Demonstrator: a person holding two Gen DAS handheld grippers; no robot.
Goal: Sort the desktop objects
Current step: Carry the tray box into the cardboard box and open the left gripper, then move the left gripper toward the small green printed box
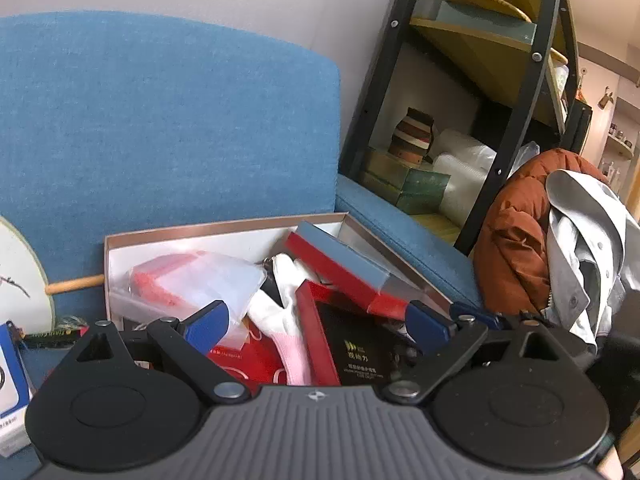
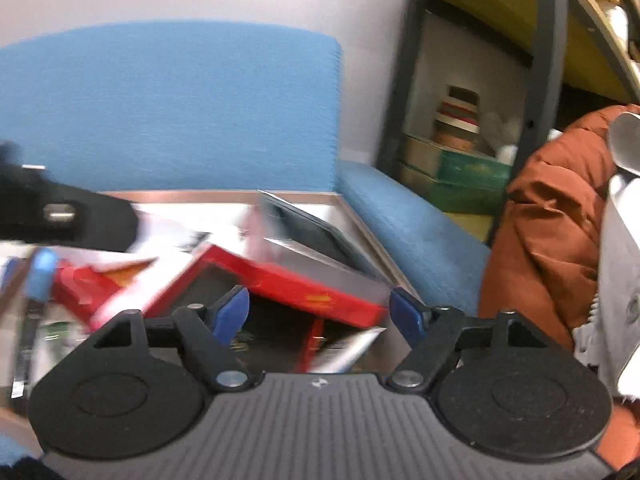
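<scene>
Both grippers hovered over a shallow open box that sat on a blue sofa seat, and neither held anything. The left gripper had its jaws wide apart; the right gripper likewise stood open, though its view was smeared by motion.

The step in hand looked like an approach, choosing what to take from the box. Between the left jaws lay a white and pink glove and a dark card in a red tray. Just beyond the left jaw sat a clear bag with something red inside; beyond the right jaw a red and grey box leaned tilted on the pile.

The next move probably called for lowering the open jaws around one loose piece, likely the glove, without dragging its neighbours.
</scene>
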